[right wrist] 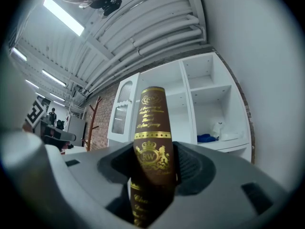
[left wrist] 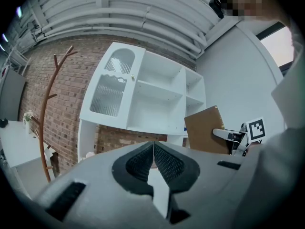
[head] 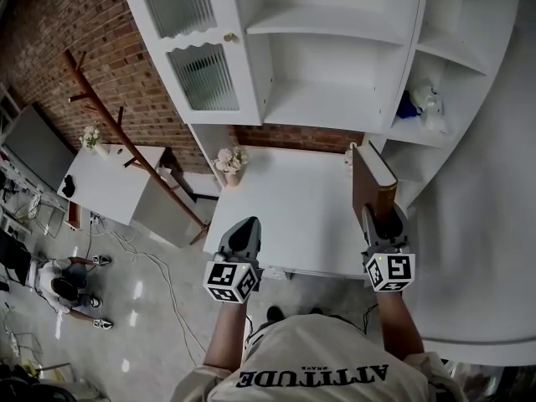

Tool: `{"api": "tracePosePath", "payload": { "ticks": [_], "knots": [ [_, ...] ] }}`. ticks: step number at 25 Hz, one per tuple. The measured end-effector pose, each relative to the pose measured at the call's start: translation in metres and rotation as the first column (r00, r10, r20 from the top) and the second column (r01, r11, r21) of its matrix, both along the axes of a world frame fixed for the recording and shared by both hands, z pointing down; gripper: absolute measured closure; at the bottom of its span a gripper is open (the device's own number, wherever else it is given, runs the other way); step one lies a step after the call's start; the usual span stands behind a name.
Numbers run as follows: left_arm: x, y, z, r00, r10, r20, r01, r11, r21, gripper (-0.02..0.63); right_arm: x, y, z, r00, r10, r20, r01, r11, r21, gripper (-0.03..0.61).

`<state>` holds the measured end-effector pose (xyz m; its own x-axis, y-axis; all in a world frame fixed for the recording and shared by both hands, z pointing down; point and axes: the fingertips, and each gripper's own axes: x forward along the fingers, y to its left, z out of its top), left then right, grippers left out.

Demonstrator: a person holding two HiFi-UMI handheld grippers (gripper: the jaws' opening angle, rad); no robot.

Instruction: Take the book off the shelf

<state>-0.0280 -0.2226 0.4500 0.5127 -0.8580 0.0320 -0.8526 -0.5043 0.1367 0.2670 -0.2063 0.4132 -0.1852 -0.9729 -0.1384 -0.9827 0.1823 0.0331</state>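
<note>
Right tongs point(head: 378, 220) clamp the brown book point(head: 368, 182), clear of the shelf point(head: 327, 111) — left tongs point(head: 244, 234) closed, empty; gripped at one end, it could tip.

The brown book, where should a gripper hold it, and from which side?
By the lower spine, coming in level from the spine side. The book stands upright with its narrow spine facing the right gripper, whose jaws clamp across it, one pad on each cover. That slim width probably suits the jaws best.
</note>
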Motion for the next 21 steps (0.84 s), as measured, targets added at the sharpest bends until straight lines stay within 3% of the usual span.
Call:
{"api": "tracePosePath", "payload": {
  "ticks": [21],
  "knots": [
    [-0.01, -0.005, -0.006, 1.0, 0.027, 0.0, -0.027, 1.0, 0.008, 0.588, -0.012, 0.002, -0.006, 1.0, 0.019, 0.0, -0.019, 1.0, 0.005, 0.344]
  ]
}}
